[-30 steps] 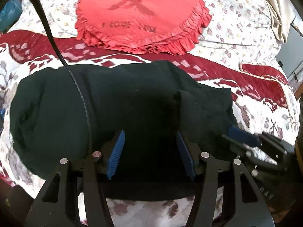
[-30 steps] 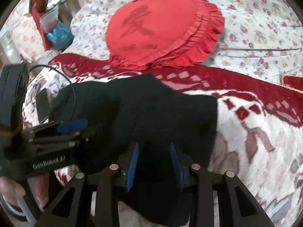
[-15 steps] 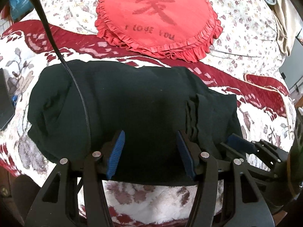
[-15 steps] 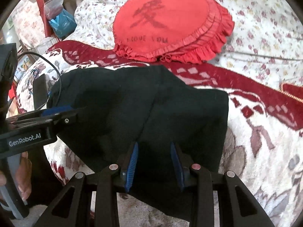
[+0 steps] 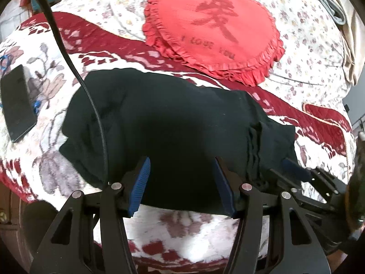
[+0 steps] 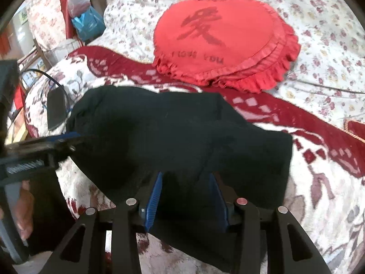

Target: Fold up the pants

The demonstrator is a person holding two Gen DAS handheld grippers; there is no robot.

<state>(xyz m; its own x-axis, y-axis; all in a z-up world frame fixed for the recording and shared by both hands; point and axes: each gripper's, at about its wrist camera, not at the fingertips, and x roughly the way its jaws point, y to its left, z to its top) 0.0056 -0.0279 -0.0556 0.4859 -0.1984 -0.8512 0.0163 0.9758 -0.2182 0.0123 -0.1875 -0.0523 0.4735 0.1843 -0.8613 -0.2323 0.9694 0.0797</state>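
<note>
Your left gripper [image 5: 182, 178] has its blue-padded fingers [image 5: 140, 182] spread wide, released, over the near edge of the black pants [image 5: 173, 127]; no cloth is pinched between them. Your right gripper [image 6: 186, 193] is likewise parted, fingers [image 6: 155, 196] straddling the pants' [image 6: 173, 141] near edge, and whether they touch the fabric can't be told.

The pants lie as a folded black bundle on the bed [image 5: 187, 226], across a white blanket with dark red flower patterns and a red border band. Stacked layer edges show at the bundle's right end in your left view.

Beyond the pants sits a red heart-shaped cushion [image 5: 216, 34] with a frill, a dark character and "I LOVE YOU" printed on it, resting on a small-flowered sheet. A dark phone [image 5: 17, 105] lies flat on the blanket left of the bundle, apart from it. A black cable [image 5: 91, 105] hangs across the left view over the pants' left part. Bags and clutter [image 6: 84, 20] stand past the bed's far left corner.

Both grippers come in low from the bed's near side, side by side, each visible in the other's view.
</note>
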